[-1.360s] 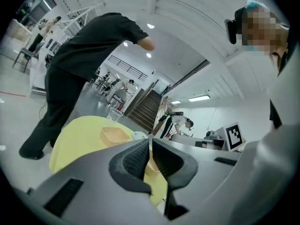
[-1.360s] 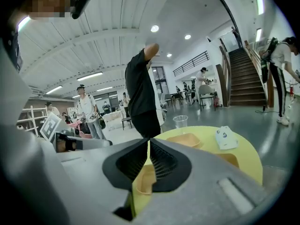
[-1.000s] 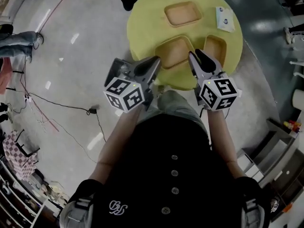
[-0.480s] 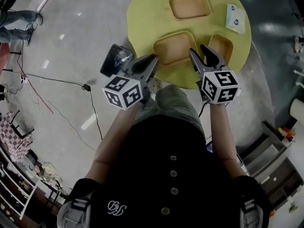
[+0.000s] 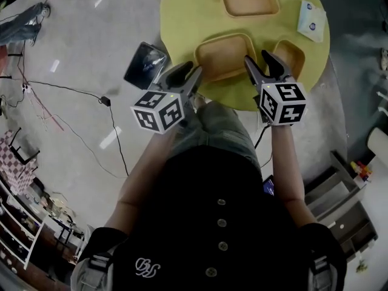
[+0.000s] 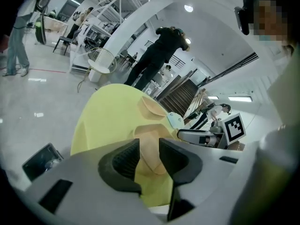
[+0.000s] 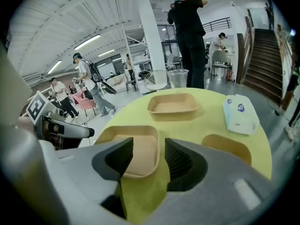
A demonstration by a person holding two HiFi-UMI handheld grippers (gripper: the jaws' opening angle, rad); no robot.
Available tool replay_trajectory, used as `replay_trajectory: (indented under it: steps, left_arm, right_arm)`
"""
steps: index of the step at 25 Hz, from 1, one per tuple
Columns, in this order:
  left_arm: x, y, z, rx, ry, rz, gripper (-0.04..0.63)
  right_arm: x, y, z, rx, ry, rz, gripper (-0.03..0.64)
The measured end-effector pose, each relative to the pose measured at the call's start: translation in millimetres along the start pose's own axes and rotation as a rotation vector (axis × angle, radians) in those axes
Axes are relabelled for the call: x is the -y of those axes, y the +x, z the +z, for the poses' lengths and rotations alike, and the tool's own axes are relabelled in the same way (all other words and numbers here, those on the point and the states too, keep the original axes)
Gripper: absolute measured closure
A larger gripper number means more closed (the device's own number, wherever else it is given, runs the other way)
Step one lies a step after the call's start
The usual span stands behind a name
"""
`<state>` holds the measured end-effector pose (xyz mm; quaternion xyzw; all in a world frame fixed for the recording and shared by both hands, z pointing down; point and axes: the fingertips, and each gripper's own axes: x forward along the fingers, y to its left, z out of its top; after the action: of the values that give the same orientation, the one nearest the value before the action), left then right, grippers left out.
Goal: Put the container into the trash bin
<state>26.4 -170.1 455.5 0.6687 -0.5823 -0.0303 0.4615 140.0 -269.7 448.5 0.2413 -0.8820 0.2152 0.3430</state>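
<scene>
Fingers opening | left gripper (image 6: 149, 146) part-open, empty | right gripper (image 7: 161, 149) wider, empty, at container (image 7: 140, 154)

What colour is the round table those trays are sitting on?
Pale yellow-green. The table shows best in the head view, seen from above.

Head view: from above person (image 5: 221, 223), faces steeply down, sees most of round yellow table (image 5: 182, 17). Left gripper view: low at table's near-left edge, faces across top toward far edge. Right gripper view: slightly higher at near-right edge, faces same way, close. All three share nearest tan container (image 5: 223, 56).
</scene>
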Motion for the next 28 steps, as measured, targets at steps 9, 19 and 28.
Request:
replay_trajectory:
  steps: [9,19,28]
  left_arm:
    - [-10,12,-22,-0.057,-0.074,-0.016,0.474]
    - [-3,20,-32,-0.105,-0.077,-0.104,0.474]
    - [1,10,-25,-0.074,-0.064,-0.101,0.474]
  right_arm:
    - [2,23,-14,-0.088,0.016,0.055,0.407]
    - [-3,28,-18,-0.106,0.024,0.057,0.41]
    - [-3,11,-8,-0.054,0.016,0.005,0.491]
